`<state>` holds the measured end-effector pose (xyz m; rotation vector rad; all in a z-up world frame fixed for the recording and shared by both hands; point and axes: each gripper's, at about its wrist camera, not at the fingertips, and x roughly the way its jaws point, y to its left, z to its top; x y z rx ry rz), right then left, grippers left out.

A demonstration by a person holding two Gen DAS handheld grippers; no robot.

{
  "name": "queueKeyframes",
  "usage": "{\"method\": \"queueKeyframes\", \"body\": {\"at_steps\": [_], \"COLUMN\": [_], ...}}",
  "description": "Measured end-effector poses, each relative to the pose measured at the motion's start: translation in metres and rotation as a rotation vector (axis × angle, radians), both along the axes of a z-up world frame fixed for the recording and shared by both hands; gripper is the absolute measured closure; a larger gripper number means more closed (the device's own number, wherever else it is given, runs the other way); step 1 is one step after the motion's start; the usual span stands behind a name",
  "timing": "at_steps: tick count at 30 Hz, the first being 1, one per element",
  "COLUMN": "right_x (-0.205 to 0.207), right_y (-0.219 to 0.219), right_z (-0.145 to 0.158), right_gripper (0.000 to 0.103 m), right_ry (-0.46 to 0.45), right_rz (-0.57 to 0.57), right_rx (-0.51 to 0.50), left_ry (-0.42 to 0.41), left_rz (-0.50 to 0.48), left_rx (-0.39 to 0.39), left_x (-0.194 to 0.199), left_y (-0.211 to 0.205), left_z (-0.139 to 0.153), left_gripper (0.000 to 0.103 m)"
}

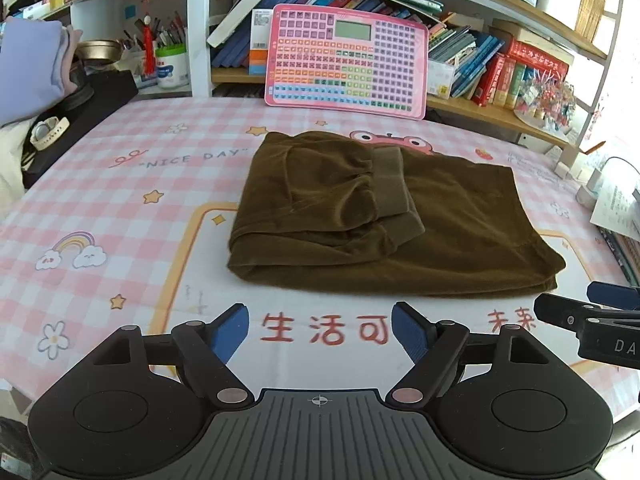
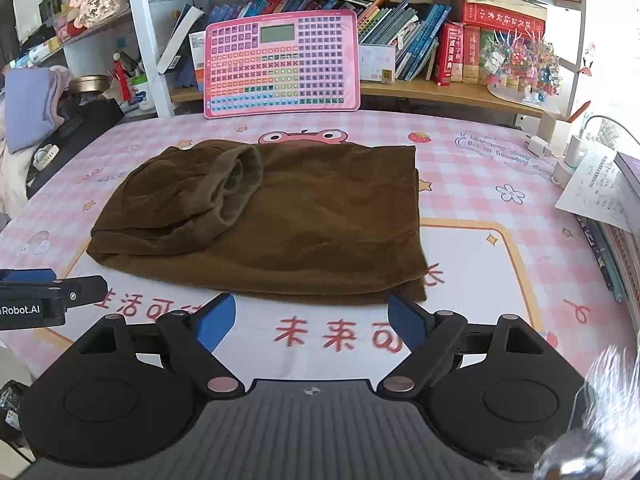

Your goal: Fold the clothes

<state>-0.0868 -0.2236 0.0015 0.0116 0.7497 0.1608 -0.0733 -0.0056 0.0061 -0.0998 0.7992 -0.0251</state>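
A folded brown corduroy garment (image 1: pixel 384 220) is laid mid-counter on the pink checked cloth (image 1: pixel 120 208) (cuffs uppermost); the left tongs (image 1: pixel 320 330) and right tongs (image 2: pixel 310 320) are held open, empty, near its front edge

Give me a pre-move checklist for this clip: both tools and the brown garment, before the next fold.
1. Left tool open and holding nothing: ok.
2. Right tool open and holding nothing: ok.
3. Brown garment flat on the checked tablecloth, partly folded, sleeve cuff lying on top: ok.
4. Near hem just ahead of both tools, not yet touched: ok.
5. Nothing lying on the garment; pink keyboard board stands apart behind it: ok.
6. Layers underneath evenly aligned: cannot tell; the right near corner shows a lower layer sticking out.
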Motion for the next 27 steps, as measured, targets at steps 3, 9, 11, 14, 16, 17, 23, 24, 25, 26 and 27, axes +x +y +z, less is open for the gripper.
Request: {"method": "queueKeyframes", "body": {"at_steps": [3,9,11,14,16,17,23,24,25,26,27], "right_x": [-0.008,-0.021,-0.024,-0.027,-0.027,-0.027,-0.024,-0.023,-0.023,-0.022,-0.021], "right_y": [0.01,0.019,0.019,0.022,0.024,0.024,0.026,0.026,0.025,0.024,0.023], "right_z": [0.001,0.004,0.004,0.005,0.005,0.005,0.004,0.003,0.003,0.003,0.002], "right_gripper": [0.02,0.019,0.019,0.019,0.016,0.015,0.013,0.013,0.012,0.012,0.011], "right_ry": [-0.004,-0.013,-0.013,-0.014,-0.015,-0.016,-0.012,-0.012,-0.011,-0.011,-0.011], "right_rz": [-0.016,-0.063,-0.077,-0.089,-0.092,-0.092,-0.084,-0.08,-0.077,-0.073,-0.07], "right_rx": [-0.01,-0.043,-0.055,-0.071,-0.082,-0.087,-0.106,-0.106,-0.105,-0.105,-0.103], "left_ry": [-0.008,-0.024,-0.022,-0.016,-0.014,-0.015,-0.01,-0.008,-0.007,-0.008,-0.009], "left_rz": [-0.03,-0.079,-0.08,-0.079,-0.08,-0.08,-0.073,-0.072,-0.071,-0.07,-0.068], "left_rx": [-0.01,-0.039,-0.046,-0.055,-0.06,-0.062,-0.055,-0.054,-0.052,-0.051,-0.049], "left_x": [-0.004,-0.007,-0.006,-0.006,-0.006,-0.006,-0.004,-0.003,-0.002,-0.001,-0.001], "left_y": [0.005,0.01,0.012,0.015,0.017,0.017,0.014,0.013,0.013,0.011,0.009], "left_z": [0.0,0.0,-0.001,-0.003,-0.004,-0.003,-0.003,-0.003,-0.003,-0.003,-0.003], "left_gripper": [0.022,0.022,0.022,0.022,0.022,0.022,0.022,0.022,0.022,0.022,0.022]}}
